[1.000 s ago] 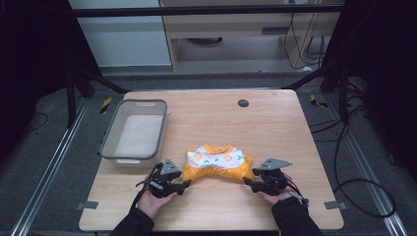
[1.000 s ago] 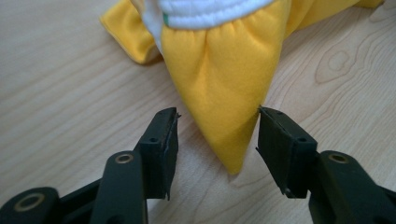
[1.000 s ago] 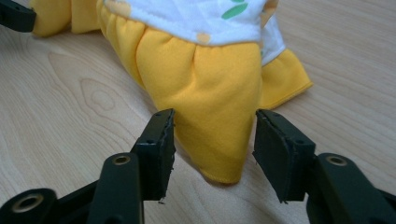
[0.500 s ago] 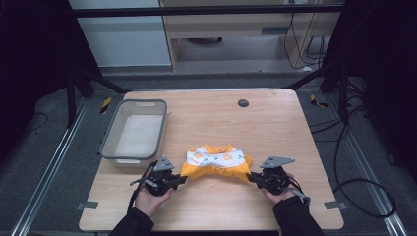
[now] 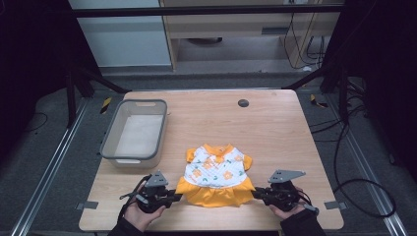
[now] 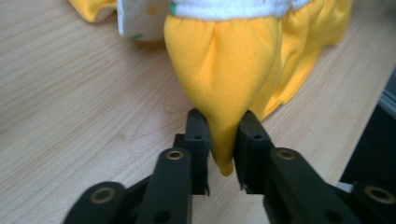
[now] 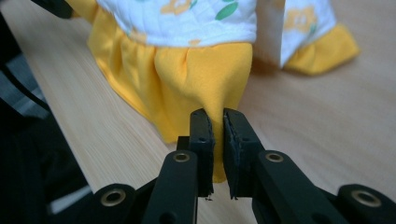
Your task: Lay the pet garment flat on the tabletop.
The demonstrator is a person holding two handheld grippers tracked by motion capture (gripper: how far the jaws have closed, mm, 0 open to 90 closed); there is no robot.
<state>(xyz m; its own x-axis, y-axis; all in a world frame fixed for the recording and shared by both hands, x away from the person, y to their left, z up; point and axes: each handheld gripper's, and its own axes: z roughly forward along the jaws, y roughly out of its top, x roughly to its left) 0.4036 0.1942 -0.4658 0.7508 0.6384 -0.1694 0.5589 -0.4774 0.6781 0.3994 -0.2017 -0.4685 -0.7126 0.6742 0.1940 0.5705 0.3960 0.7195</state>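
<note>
A small dress (image 5: 216, 172) with a white flowered top and an orange skirt lies flat on the wooden table (image 5: 275, 128), its hem toward the near edge. My left gripper (image 5: 176, 195) pinches the hem's left corner. In the left gripper view the orange cloth (image 6: 224, 70) is squeezed between the jaws of this gripper (image 6: 223, 135). My right gripper (image 5: 255, 192) pinches the hem's right corner, and in the right gripper view a thin fold of the skirt (image 7: 196, 70) sits between the jaws of that gripper (image 7: 218, 128). Both pairs of jaws have just been opening a little, with cloth still between them.
A grey plastic bin (image 5: 135, 130) stands on the table's left side, just behind my left hand. A small dark disc (image 5: 243, 103) sits near the far edge. Bare wood stretches to the right of the dress and behind it.
The dress was a crumpled bundle between the grippers; now it lies spread out flat. Both grippers have moved toward the near edge and slightly up, holding the hem corners.
</note>
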